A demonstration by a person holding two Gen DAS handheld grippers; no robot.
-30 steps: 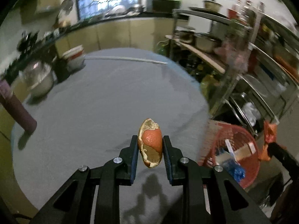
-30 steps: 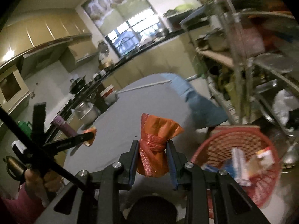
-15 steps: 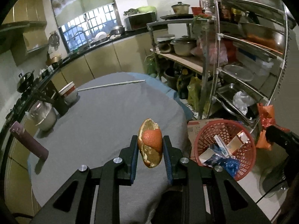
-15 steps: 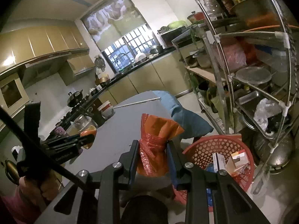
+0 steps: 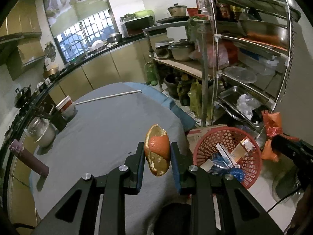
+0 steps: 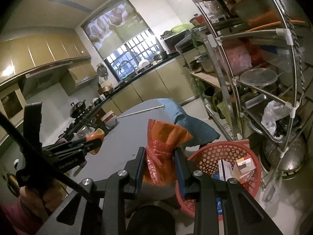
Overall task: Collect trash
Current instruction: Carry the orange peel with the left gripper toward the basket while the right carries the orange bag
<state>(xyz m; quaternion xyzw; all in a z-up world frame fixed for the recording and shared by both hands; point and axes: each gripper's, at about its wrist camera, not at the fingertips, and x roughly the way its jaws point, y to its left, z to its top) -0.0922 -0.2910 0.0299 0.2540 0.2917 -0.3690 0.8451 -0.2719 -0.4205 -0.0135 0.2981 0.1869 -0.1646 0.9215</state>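
Observation:
My left gripper is shut on an orange peel and holds it in the air above the near edge of the grey table. It also shows in the right wrist view at the left. My right gripper is shut on a knotted orange plastic bag, held up left of the red basket. The red mesh basket stands on the floor right of the table and holds several cartons and wrappers. The bag also shows at the right edge of the left wrist view.
A metal rack with pots and trays stands behind the basket. On the table's left side are a maroon flask, a glass pot, stacked bowls and a white stick. A cardboard box sits behind the basket.
Both grippers have risen and drawn back from the table, so more of the kitchen and the rack shows. The peel and the bag stay gripped. The basket now appears smaller and lower.

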